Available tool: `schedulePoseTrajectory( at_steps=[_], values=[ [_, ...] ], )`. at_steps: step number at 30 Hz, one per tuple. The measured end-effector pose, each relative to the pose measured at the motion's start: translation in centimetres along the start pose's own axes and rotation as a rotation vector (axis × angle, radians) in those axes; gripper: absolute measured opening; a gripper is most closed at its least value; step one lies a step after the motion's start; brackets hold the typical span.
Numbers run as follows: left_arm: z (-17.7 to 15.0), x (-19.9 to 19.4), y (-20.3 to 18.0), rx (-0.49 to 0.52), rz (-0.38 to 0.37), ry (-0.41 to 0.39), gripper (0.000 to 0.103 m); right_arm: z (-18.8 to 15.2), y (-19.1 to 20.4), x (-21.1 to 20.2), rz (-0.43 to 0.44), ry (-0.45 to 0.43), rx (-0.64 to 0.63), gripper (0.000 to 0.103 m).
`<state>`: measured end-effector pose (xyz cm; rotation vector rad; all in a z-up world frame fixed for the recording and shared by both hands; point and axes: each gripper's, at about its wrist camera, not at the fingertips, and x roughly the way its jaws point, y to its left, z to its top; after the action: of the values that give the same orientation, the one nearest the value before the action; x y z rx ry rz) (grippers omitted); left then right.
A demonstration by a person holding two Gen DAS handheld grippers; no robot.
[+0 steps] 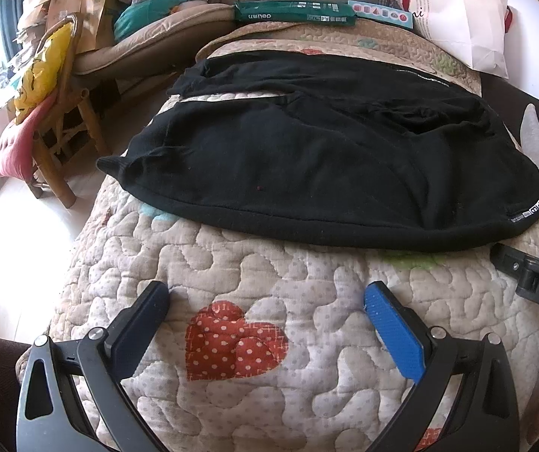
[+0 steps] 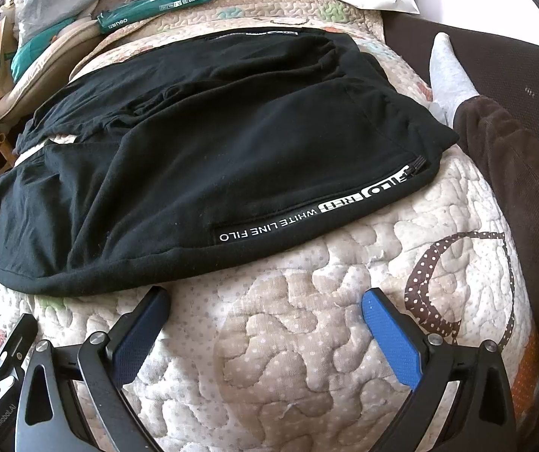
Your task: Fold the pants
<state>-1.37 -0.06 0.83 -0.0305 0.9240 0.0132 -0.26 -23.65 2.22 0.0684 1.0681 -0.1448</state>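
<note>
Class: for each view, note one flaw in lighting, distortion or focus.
Left wrist view: window glare washes out the floor; fisheye bends the quilt. Right wrist view: the black pants lose fold detail in shadow; dark vignette at the corners.

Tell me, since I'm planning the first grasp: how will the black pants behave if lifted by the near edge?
The black pants look like soft knit, so they will probably droop rather than hold shape. Creases near the middle suggest layers may slide apart. The textured quilt likely adds some drag if pushed.
</note>
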Motion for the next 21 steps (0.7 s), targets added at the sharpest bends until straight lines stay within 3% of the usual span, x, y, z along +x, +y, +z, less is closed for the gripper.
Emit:
schedulePoseTrajectory(
  at_steps=[21],
  values=[
    [0.11,0.28,-0.22,0.012,-0.004,0.004,0.103,-0.12,0.39,-0.13,-0.012,-0.025,-0.005,0.103]
  ],
)
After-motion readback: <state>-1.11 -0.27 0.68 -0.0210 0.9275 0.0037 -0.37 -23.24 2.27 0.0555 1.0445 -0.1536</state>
